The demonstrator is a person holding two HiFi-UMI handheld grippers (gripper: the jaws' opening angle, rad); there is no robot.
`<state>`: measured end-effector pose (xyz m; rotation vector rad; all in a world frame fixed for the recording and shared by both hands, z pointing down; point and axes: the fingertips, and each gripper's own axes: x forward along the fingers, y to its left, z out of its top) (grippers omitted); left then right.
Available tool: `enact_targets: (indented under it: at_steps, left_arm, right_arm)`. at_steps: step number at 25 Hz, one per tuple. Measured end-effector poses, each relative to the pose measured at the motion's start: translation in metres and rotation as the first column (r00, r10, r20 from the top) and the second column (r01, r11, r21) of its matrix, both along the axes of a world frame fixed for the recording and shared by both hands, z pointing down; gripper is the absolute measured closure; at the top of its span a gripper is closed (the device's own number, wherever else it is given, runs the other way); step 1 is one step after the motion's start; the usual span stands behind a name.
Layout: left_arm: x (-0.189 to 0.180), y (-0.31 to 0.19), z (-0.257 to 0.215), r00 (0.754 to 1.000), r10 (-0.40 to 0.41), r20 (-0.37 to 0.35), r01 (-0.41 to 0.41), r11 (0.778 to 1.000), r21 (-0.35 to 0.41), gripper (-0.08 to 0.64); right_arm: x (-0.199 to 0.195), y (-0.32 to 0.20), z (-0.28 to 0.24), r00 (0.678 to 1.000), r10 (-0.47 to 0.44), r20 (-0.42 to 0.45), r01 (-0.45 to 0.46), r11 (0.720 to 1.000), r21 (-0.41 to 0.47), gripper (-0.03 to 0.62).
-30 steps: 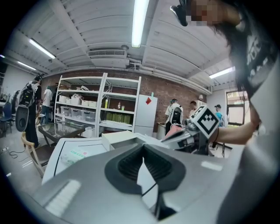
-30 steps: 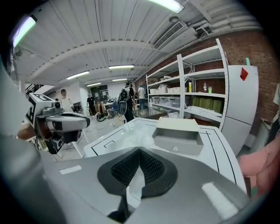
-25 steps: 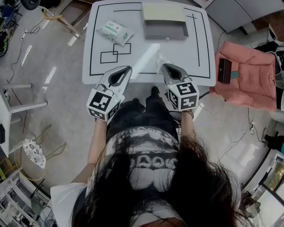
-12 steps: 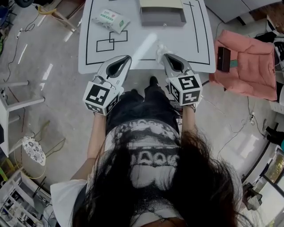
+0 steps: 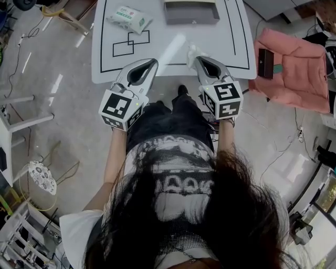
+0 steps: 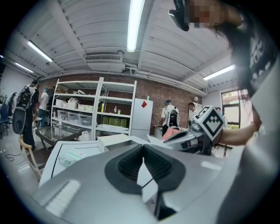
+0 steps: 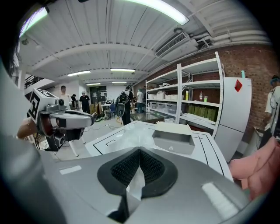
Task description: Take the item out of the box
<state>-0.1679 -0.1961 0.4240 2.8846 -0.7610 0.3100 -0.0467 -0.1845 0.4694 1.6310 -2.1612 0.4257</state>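
Holding, right hand-held gripper (image 5: 199, 59): jaws pressed together, with a wisp of crumpled clear film (image 5: 191, 51) at the tip. It looks pinched there, and I judge it to be the item, already out of the box.

Left hand-held gripper (image 5: 150, 63): jaws closed as well, with nothing between them.

Position, both: over the near edge of the worktop (image 5: 236, 37), side by side at mid-frame.

Box (image 5: 191, 13): grey and open-topped, at the upper centre of the frame and cut by the top edge. Its long axis runs left to right. You cannot read its contents from here.

Bearing: the box lies straight up-frame from your right hand-held gripper and well apart from it. Your right is nearer than your left, and the film sits between the gripper tip and the box.

Wipes packet (image 5: 128, 18): upper left of the frame, apart from the box.
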Motion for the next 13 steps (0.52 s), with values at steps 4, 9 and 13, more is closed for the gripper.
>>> enact_targets:
  at_steps: [4,9,13]
  left_arm:
    - [0.002,0.0,0.002,1.0,0.004,-0.001,-0.004,1.0,-0.003,0.56]
    - [0.002,-0.002,0.001,1.0,0.008,-0.002,-0.008,1.0,-0.003,0.56]
    - [0.001,-0.009,-0.001,1.0,0.008,-0.003,-0.008,1.0,0.009,0.56]
  right_arm:
    - [0.002,-0.002,0.0,1.0,0.0,-0.003,0.0,1.0,0.0,0.586]
    - [0.002,-0.004,-0.002,1.0,-0.001,-0.01,0.001,1.0,-0.004,0.586]
    - [0.003,-0.012,-0.005,1.0,0.0,-0.018,0.0,1.0,0.004,0.586]
